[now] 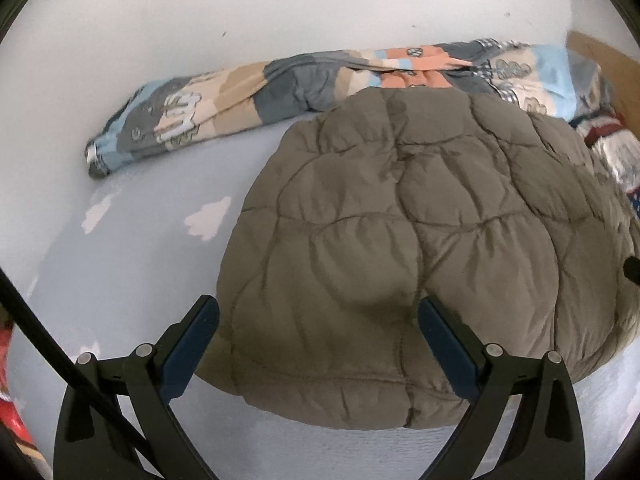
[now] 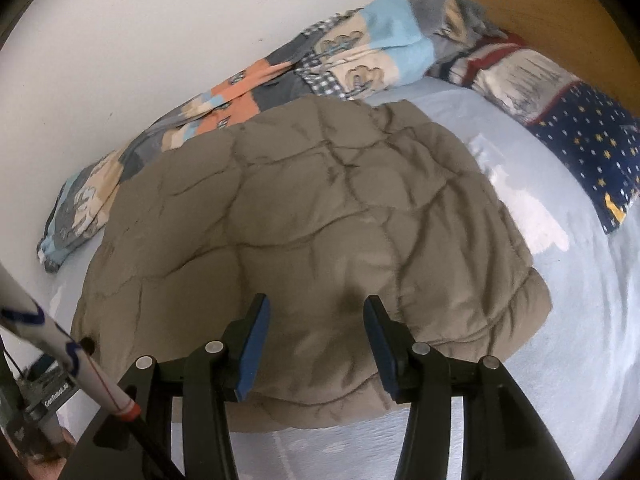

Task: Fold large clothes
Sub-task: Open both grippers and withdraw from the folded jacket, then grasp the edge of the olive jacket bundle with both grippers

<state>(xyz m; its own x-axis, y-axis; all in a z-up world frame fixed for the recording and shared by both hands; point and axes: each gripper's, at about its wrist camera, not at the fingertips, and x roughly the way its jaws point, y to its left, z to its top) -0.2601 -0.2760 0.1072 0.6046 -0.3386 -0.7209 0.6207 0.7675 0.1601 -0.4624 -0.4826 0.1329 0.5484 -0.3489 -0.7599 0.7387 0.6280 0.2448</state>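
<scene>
The quilted olive-brown jacket (image 1: 400, 248) lies folded into a puffy, rounded bundle on the pale blue bed sheet (image 1: 120, 260), and I see it directly ahead of both tools. My left gripper (image 1: 318, 320) hangs over the near hem with its jaws spread wide, the blue pads (image 1: 188, 350) clear of the fabric on either side and nothing between them. From the right wrist, my right gripper (image 2: 316, 320) sits over the same near edge of the jacket (image 2: 304, 232), jaws parted to a middling gap, narrower than the left pair, and also empty; whether the fingertips brush the cloth I cannot tell. Beyond the jacket, past the fingertips, a patchwork blanket (image 1: 280, 80) in grey, beige, light blue and orange runs in a long roll along the white wall (image 1: 280, 8). Ahead and to the right of the right gripper, a navy pillow with stars (image 2: 588, 148) rests on the sheet (image 2: 580, 300), beside a striped cloth (image 2: 516, 68) and a wooden headboard (image 2: 540, 4). A white cable or rod (image 2: 60, 336) crosses the lower left of the right view.
</scene>
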